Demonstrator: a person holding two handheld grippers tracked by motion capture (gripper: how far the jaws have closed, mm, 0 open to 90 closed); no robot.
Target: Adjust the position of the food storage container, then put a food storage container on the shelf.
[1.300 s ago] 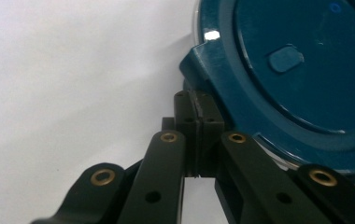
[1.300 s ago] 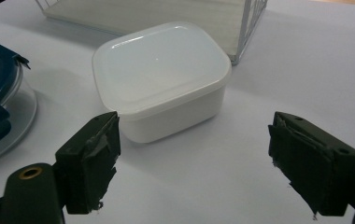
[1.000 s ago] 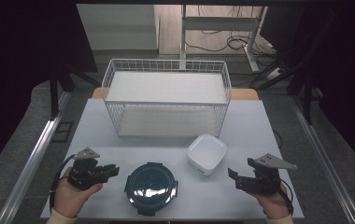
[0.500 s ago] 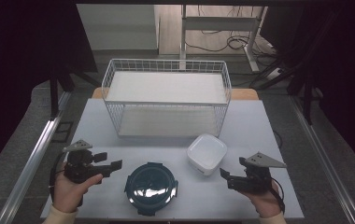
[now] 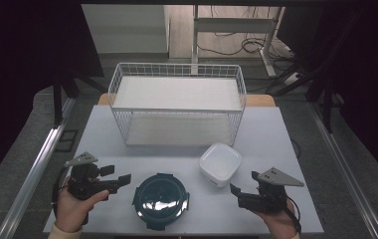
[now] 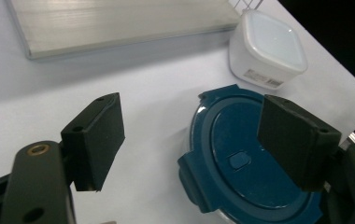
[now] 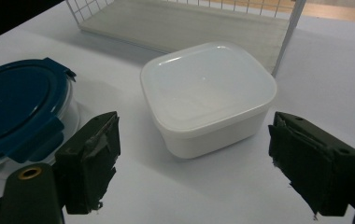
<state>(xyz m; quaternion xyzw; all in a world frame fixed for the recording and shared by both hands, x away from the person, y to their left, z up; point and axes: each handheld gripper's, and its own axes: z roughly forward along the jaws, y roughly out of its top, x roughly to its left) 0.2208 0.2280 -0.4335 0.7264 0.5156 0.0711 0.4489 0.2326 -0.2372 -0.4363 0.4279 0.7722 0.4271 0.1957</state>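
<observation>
The left tongs (image 5: 125, 178), jaws just spreading wide with nothing between them, are pointing at the round blue-lidded container (image 5: 160, 199) at the table's (image 5: 276, 129) 6 o'clock edge. The right tongs (image 5: 234, 189), released, are facing the white box (image 5: 220, 163) at 4 o'clock.

Blue-lidded container (image 7: 17, 107) cut by left edge; label on white box (image 6: 265, 78) seemingly unreadable.

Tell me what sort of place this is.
Probably a lab or recording workspace, not a kitchen: a bare white table with a wire basket on it, loose cables on the floor behind, and dark curtains at the sides.
</observation>
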